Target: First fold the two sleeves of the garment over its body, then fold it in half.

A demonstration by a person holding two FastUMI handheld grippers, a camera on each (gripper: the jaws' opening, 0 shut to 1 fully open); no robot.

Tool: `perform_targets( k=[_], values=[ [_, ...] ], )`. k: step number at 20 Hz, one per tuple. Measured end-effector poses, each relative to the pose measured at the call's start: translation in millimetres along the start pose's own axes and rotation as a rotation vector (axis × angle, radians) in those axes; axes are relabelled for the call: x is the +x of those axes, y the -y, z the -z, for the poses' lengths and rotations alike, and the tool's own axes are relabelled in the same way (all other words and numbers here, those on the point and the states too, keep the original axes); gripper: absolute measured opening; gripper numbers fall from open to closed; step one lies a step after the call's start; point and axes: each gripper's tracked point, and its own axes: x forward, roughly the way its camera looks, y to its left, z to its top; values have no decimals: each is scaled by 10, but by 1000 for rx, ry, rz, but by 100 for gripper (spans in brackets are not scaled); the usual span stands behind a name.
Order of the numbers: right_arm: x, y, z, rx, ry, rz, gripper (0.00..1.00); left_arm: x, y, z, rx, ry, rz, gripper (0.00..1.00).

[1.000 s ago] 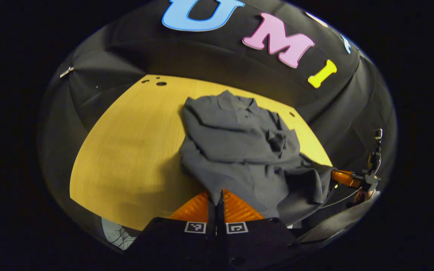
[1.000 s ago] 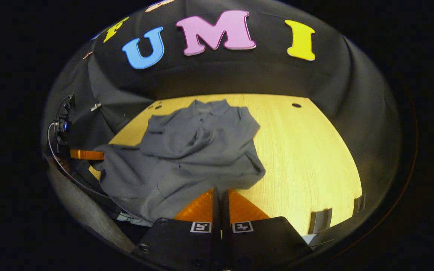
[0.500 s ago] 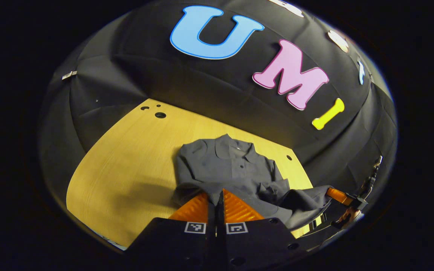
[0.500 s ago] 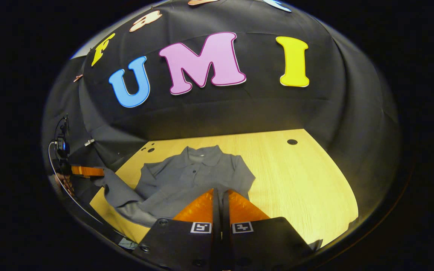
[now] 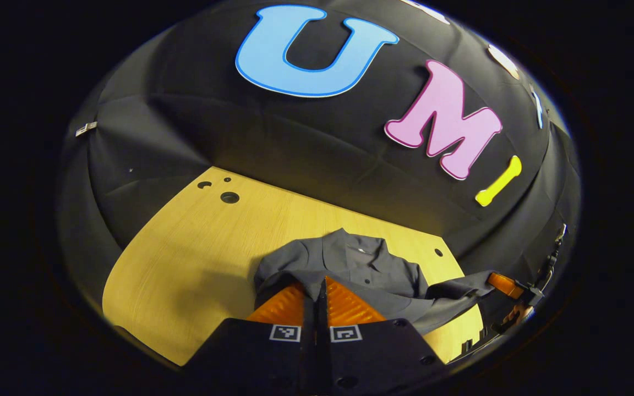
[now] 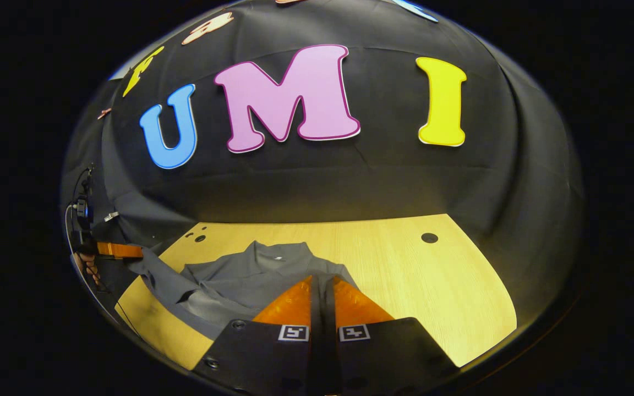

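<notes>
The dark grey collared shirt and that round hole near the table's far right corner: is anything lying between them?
Nothing. In the right gripper view, bare yellow wooden table runs from the dark grey collared shirt to the round hole.

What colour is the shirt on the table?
Dark grey all over, plain. The shirt shows best in the left gripper view.

Surface [image 5: 185, 264]: pale wood (round holes near its far corners), ahead of the gripper.
Wall [image 6: 350, 176]: black cloth, beyond the surface.

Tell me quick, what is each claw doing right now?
Left gripper: shut on the shirt hem.
Right gripper: shut on the shirt hem too.
</notes>
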Motion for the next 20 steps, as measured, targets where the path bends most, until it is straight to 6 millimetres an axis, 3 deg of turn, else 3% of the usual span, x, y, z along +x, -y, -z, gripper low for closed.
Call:
perform_targets(
  k=[3, 10, 12, 15, 20],
  values=[
    [321, 105, 0, -7, -6, 26, 5, 358, -86, -130, 23, 5, -27, 5],
    [1192, 294, 239, -54, -83, 53, 5, 1221, -348, -23, 82, -60, -86, 5],
    [1373, 400, 351, -60, -107, 57, 5, 1443, -455, 51, 86, -86, -101, 5],
    [1678, 394, 632, -85, -157, 67, 5, 1764, -580, 253, 92, -140, -127, 5],
    [1927, 498, 1102, -121, -251, 83, 5, 2059, -688, 495, 119, -192, -158, 5]
  ],
)
